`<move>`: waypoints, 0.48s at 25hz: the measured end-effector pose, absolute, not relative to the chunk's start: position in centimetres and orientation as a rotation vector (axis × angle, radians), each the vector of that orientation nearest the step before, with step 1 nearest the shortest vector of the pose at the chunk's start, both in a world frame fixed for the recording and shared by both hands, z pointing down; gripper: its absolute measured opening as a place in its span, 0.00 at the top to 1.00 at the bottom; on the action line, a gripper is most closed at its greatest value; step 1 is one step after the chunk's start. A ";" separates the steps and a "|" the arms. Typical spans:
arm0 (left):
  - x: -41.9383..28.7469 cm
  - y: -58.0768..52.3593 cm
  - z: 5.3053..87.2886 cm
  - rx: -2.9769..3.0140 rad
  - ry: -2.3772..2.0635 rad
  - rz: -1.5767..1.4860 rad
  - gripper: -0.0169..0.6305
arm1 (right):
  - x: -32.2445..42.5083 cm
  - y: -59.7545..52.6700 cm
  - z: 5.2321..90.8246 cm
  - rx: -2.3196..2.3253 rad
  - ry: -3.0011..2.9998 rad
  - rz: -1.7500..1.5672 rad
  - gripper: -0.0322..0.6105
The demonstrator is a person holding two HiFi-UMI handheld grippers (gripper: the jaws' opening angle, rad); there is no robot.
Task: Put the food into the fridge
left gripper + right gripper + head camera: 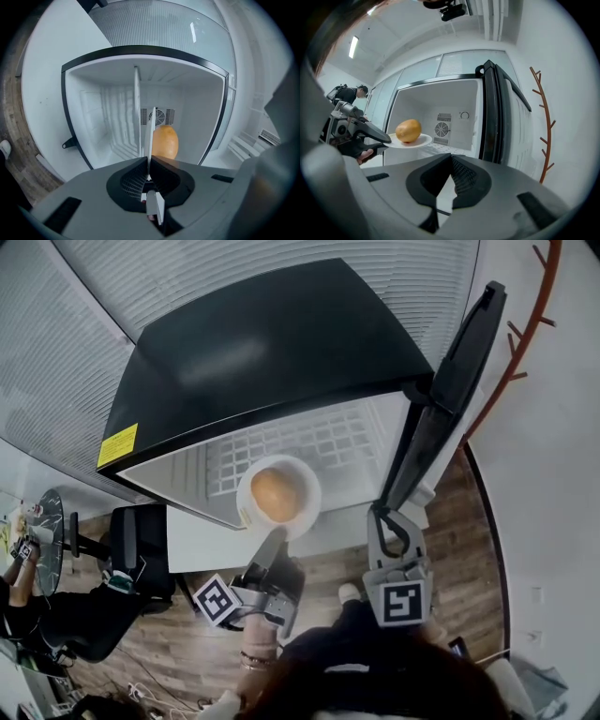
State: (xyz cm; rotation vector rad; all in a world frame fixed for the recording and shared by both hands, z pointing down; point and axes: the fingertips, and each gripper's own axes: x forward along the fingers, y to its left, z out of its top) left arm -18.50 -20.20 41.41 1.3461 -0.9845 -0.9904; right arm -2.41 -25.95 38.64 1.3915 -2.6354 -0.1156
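A black mini fridge [262, 343] stands open, its door [450, 390] swung out to the right. My left gripper [272, 538] is shut on the near rim of a white plate [305, 512] that carries a round orange-yellow food item [275, 493]. The plate hovers at the fridge mouth, just above the wire shelf [328, 442]. In the left gripper view the plate [151, 136] shows edge-on between the jaws, with the food [165, 143] behind it. My right gripper [384, 514] is shut and empty, low beside the door's inner edge. The right gripper view shows the plate [423, 140] and food [408, 130].
A fan grille [442, 129] sits on the fridge's white back wall. A brown branch-shaped coat rack [541, 136] stands right of the door. A black office chair [131, 549] and a seated person [19, 563] are at the left on the wooden floor.
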 end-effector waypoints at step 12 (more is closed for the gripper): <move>-19.3 -22.2 42.5 1.316 -1.003 -0.971 0.95 | -2.0 -27.3 39.7 1.395 -2.589 -0.092 0.95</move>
